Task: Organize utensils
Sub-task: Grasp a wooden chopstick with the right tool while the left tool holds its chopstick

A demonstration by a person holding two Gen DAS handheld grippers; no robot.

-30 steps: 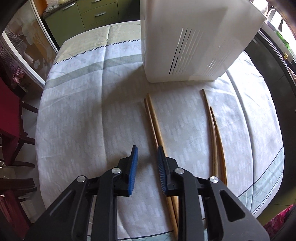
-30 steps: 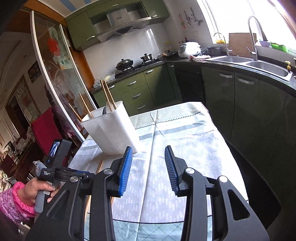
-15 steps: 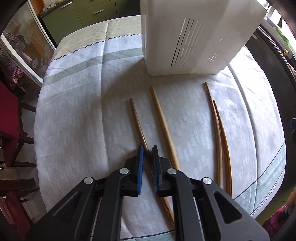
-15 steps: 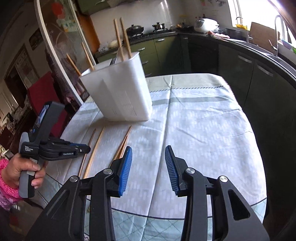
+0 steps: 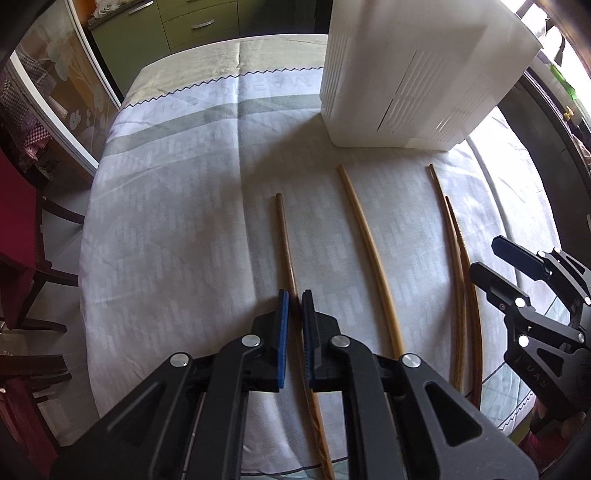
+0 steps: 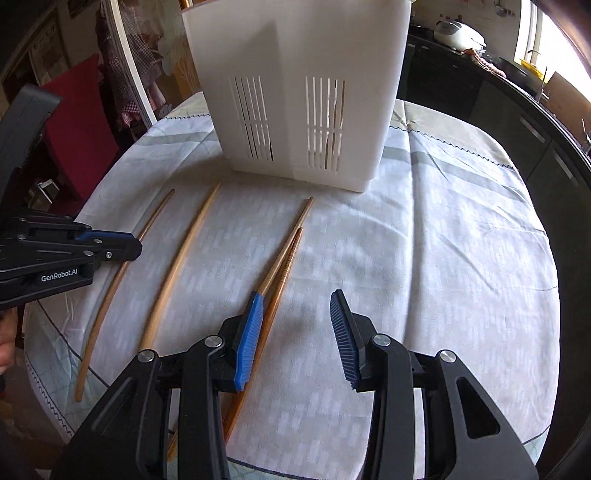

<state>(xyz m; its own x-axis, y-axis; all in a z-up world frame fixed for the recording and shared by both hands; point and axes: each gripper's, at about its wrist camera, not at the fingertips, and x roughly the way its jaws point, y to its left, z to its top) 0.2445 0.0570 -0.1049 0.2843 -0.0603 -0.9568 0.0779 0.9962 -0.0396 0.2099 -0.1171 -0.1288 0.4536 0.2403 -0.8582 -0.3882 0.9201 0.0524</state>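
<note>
Several wooden chopsticks lie on the tablecloth in front of a white slotted utensil holder (image 5: 413, 74), which also shows in the right wrist view (image 6: 295, 88). My left gripper (image 5: 293, 297) is shut on the leftmost dark chopstick (image 5: 284, 236), low at the cloth. A pale chopstick (image 5: 365, 243) lies to its right, then a pair (image 5: 456, 251). My right gripper (image 6: 297, 301) is open above the cloth, its left finger (image 6: 253, 325) over that pair (image 6: 286, 254). The left gripper also shows in the right wrist view (image 6: 125, 245).
The round table (image 5: 166, 206) carries a white and green cloth. A red chair (image 5: 14, 236) stands at its left edge. Green kitchen cabinets (image 5: 199, 26) are behind, and a dark counter (image 6: 517, 122) runs along the right.
My left gripper shut on the dark chopstick and drew it leftwards, apart from the pale one. My right gripper swung down and left to the table, over the chopstick pair, staying open.
</note>
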